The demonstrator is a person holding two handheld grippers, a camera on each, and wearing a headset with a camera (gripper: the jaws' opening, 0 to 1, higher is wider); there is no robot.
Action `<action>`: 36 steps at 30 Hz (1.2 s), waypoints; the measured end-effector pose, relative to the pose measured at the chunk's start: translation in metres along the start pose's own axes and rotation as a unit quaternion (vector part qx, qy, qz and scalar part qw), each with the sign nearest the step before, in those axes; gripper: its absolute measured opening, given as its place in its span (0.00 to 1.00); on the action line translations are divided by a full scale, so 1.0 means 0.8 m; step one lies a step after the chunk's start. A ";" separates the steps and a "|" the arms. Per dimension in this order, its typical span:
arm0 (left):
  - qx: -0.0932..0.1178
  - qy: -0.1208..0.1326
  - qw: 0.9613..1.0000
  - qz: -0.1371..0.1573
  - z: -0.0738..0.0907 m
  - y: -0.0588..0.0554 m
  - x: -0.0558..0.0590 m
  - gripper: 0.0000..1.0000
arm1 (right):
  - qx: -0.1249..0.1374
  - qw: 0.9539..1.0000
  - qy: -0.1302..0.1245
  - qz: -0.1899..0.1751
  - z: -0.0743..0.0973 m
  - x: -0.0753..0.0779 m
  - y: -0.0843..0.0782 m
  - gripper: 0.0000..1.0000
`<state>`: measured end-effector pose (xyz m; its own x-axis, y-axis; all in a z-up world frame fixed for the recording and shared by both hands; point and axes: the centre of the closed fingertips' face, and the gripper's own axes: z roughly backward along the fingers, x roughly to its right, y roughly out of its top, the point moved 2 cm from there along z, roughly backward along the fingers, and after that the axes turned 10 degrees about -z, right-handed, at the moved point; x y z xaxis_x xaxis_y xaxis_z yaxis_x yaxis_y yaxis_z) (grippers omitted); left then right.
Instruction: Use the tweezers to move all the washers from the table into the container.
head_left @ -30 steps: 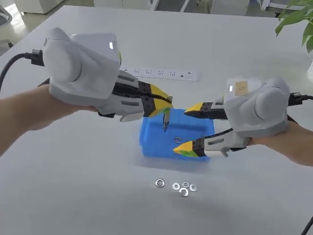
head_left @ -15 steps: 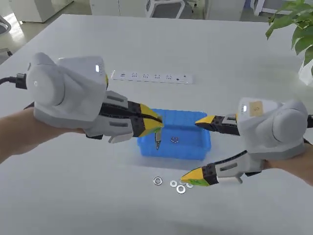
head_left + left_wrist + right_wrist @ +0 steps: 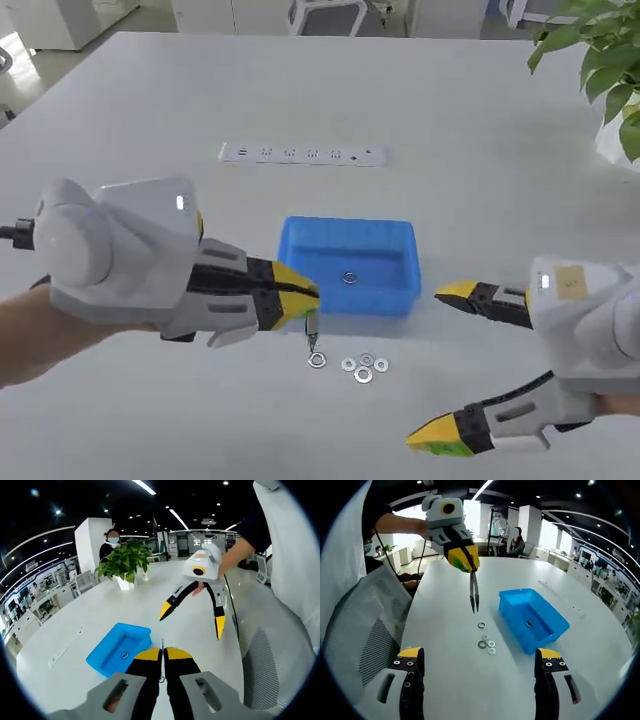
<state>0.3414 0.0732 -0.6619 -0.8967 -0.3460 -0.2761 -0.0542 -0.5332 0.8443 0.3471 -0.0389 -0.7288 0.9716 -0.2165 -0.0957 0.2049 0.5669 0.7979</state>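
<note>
My left gripper [image 3: 305,295] is shut on a pair of thin tweezers [image 3: 311,328] that point down at the table. Their tips hover just above the leftmost washer [image 3: 316,360]. Several more washers [image 3: 365,367] lie in a loose cluster to its right, in front of the blue container [image 3: 300,250], which holds one washer [image 3: 348,278]. The right gripper [image 3: 443,365] stands wide open and holds nothing, to the right of the cluster. The right gripper view has the tweezers [image 3: 474,592] above the washers [image 3: 487,644], beside the container [image 3: 555,625]. In the left gripper view the tweezers [image 3: 162,647] stick out between shut jaws.
A white power strip [image 3: 300,154] lies behind the container. A potted plant [image 3: 590,55] stands at the table's far right corner. A mesh chair [image 3: 365,630] sits at the table's near edge. People stand in the office behind.
The left gripper has carried the tweezers from above the container down to the washers on the table. The right gripper has drawn back to the right and nearer me.
</note>
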 end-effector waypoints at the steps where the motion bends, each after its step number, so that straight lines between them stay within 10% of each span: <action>1: 0.000 0.000 1.000 0.003 0.000 -0.002 0.002 0.05 | 0.000 1.000 0.000 -0.004 0.001 -0.001 -0.003 0.93; 36: -0.001 -0.010 1.000 -0.004 -0.021 -0.009 0.003 0.05 | -0.011 0.998 0.008 -0.054 0.004 -0.023 -0.051 1.00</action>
<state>0.3472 0.0634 -0.6762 -0.9045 -0.3265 -0.2743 -0.0612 -0.5371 0.8413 0.3208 -0.0609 -0.7575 0.9454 -0.2647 -0.1900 0.3108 0.5581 0.7693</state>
